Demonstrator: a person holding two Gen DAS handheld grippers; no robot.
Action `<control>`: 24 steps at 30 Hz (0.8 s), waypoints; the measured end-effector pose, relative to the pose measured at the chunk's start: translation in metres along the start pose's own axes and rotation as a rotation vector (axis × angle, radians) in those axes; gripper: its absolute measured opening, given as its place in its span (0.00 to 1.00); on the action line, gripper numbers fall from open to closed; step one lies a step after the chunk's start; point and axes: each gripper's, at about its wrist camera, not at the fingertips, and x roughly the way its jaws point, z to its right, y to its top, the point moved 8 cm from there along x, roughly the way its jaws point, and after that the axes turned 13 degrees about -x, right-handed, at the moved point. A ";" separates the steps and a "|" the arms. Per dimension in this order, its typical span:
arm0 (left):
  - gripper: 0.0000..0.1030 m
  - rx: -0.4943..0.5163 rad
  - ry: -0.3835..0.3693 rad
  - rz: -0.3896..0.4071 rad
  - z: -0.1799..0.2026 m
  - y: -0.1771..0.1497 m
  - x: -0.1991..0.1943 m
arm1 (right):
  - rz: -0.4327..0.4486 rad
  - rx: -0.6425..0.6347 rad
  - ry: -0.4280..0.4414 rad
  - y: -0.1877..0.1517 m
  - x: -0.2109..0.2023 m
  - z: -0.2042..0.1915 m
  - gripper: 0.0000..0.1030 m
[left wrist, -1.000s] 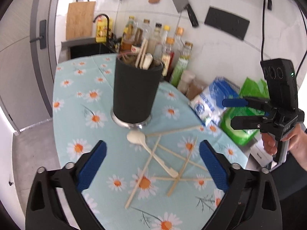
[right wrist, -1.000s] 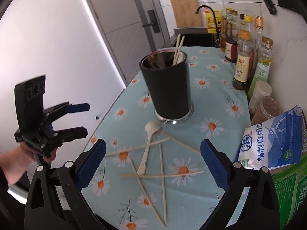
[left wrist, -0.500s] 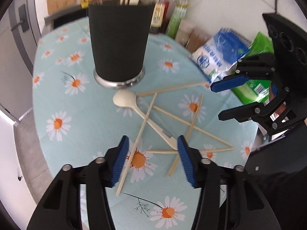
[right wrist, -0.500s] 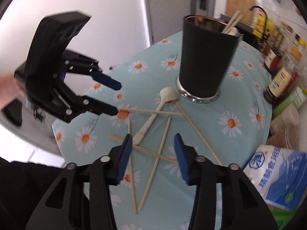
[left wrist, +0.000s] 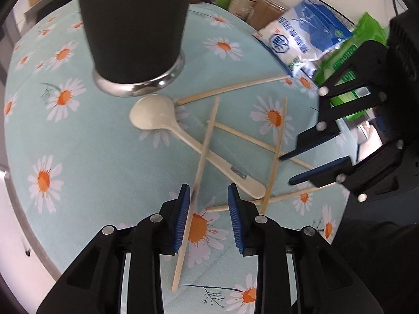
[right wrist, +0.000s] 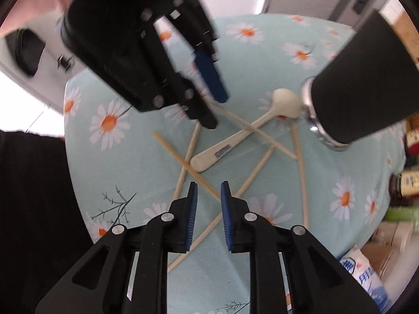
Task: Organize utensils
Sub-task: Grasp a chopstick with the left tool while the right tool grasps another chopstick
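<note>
Left gripper (left wrist: 208,196) part-open, straddling a chopstick (left wrist: 203,149). Right gripper (right wrist: 208,192) narrowly parted, gripping nothing, over crossed sticks near the spoon (right wrist: 235,137).

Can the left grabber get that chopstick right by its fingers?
Probably yes. The left gripper is open, and the chopstick already runs between its fingers. That stick lies on top of the spoon, so nothing covers it.
</note>
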 end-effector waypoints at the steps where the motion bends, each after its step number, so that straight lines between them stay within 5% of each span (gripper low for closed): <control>1: 0.27 0.016 0.002 -0.013 0.001 0.000 0.002 | -0.019 -0.012 0.000 0.001 0.003 0.000 0.19; 11: 0.13 0.071 -0.042 -0.075 0.005 0.003 0.016 | -0.135 -0.067 0.043 0.006 0.029 -0.001 0.16; 15: 0.04 0.073 -0.046 -0.077 0.001 0.004 0.018 | -0.123 -0.080 0.052 0.006 0.032 -0.003 0.11; 24: 0.04 0.077 -0.064 -0.074 0.000 0.003 0.017 | -0.096 -0.112 0.030 0.005 0.031 -0.005 0.05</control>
